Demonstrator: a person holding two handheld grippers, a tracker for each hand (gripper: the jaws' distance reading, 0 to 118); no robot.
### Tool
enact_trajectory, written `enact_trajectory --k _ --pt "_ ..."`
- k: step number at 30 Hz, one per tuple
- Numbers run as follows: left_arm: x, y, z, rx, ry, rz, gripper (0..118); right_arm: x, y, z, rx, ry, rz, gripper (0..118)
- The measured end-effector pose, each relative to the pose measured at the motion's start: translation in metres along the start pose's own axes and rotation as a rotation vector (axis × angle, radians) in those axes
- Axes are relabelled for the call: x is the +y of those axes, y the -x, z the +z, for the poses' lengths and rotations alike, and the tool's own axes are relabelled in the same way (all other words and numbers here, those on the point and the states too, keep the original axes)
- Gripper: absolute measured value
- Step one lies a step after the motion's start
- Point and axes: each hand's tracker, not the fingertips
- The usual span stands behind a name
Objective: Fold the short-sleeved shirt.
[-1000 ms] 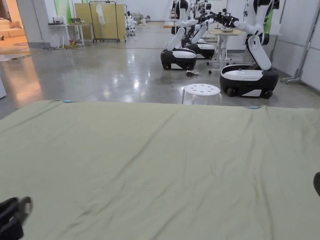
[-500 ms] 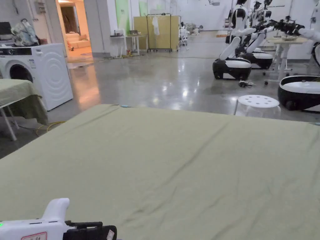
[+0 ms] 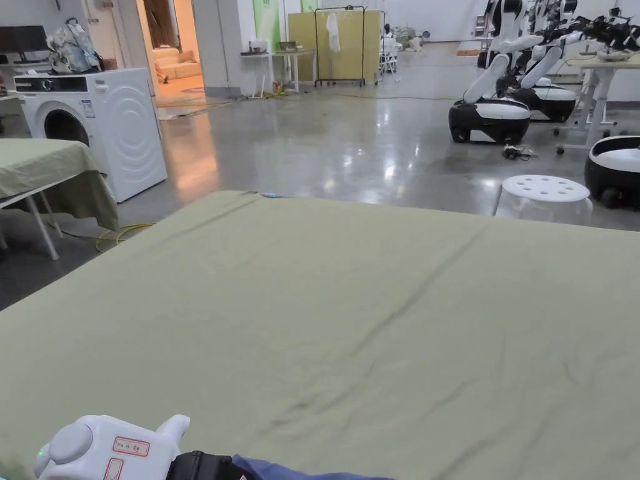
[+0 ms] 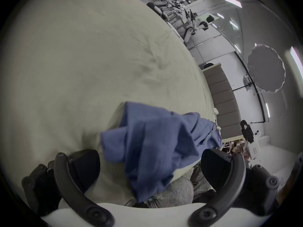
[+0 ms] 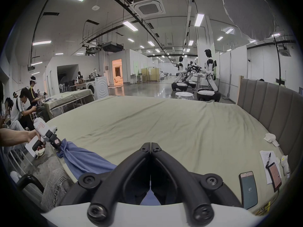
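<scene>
Since a second ago, the left hand-held gripper (image 4: 150,166) has brought the blue shirt (image 4: 157,150) onto the bed (image 3: 350,312); its jaws stand apart. The right hand-held gripper (image 5: 150,144) is closed on the shirt's other end.

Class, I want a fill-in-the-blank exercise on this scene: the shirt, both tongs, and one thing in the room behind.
1. The shirt bunched at the near edge of the bed is ___ in colour.
2. In the left gripper view, the left tongs stand wide ___.
3. In the right gripper view, the right tongs are ___, tip against tip.
4. The white appliance with the round door is a ___ machine.

Missing words: blue; open; shut; washing
</scene>
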Motion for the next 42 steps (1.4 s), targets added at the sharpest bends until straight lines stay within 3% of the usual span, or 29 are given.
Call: enact_trajectory --k 2,9,15,17,18,19,20,21,23,26,31,37,38,39,41,42 --pt "0.002 -0.004 -0.003 0.007 0.018 0.039 118 0.002 -0.006 0.002 0.020 0.002 -0.021 3" --pt "-0.001 -0.037 -0.017 0.002 0.028 -0.049 118 0.002 -0.008 0.001 0.023 0.015 -0.040 3" --pt "0.001 -0.039 -0.044 -0.194 0.028 0.111 118 -0.001 -0.014 0.006 0.024 0.028 -0.061 3" --pt "0.003 -0.040 -0.050 -0.184 0.034 0.114 116 -0.001 -0.018 0.007 0.010 0.033 -0.062 3" --pt "0.002 -0.042 -0.050 -0.163 0.009 0.108 103 -0.002 -0.020 0.008 0.008 0.033 -0.063 3" --pt "0.003 -0.044 -0.049 -0.128 -0.001 0.111 73 -0.002 -0.022 0.008 0.006 0.033 -0.065 3" --pt "0.003 -0.044 -0.048 -0.100 -0.017 0.103 28 -0.002 -0.023 0.009 0.002 0.036 -0.067 3" --pt "0.001 -0.043 -0.049 -0.065 -0.035 0.119 24 -0.003 -0.025 0.010 -0.001 0.034 -0.069 3" --pt "0.000 -0.040 -0.057 -0.080 0.022 0.177 24 -0.004 -0.028 0.011 -0.007 0.038 -0.073 3" --pt "0.002 -0.050 -0.054 -0.093 0.013 0.143 24 -0.007 -0.033 0.016 -0.014 0.044 -0.071 3" --pt "0.010 -0.121 -0.061 -0.290 0.029 0.066 24 -0.010 -0.046 0.027 -0.041 0.045 -0.075 3" --pt "0.017 -0.210 -0.162 -0.406 0.155 -0.096 25 -0.011 -0.056 0.039 -0.056 0.017 -0.112 3" --pt "0.015 -0.217 -0.181 -0.399 0.184 -0.106 30 -0.012 -0.057 0.040 -0.057 0.018 -0.117 3" --pt "0.011 -0.224 -0.203 -0.378 0.232 -0.111 45 -0.013 -0.058 0.041 -0.061 0.020 -0.119 3" --pt "-0.002 -0.235 -0.240 -0.342 0.324 -0.095 92 -0.015 -0.060 0.044 -0.075 0.025 -0.126 3" --pt "-0.009 -0.239 -0.253 -0.358 0.353 -0.080 101 -0.016 -0.062 0.046 -0.075 0.027 -0.133 3"
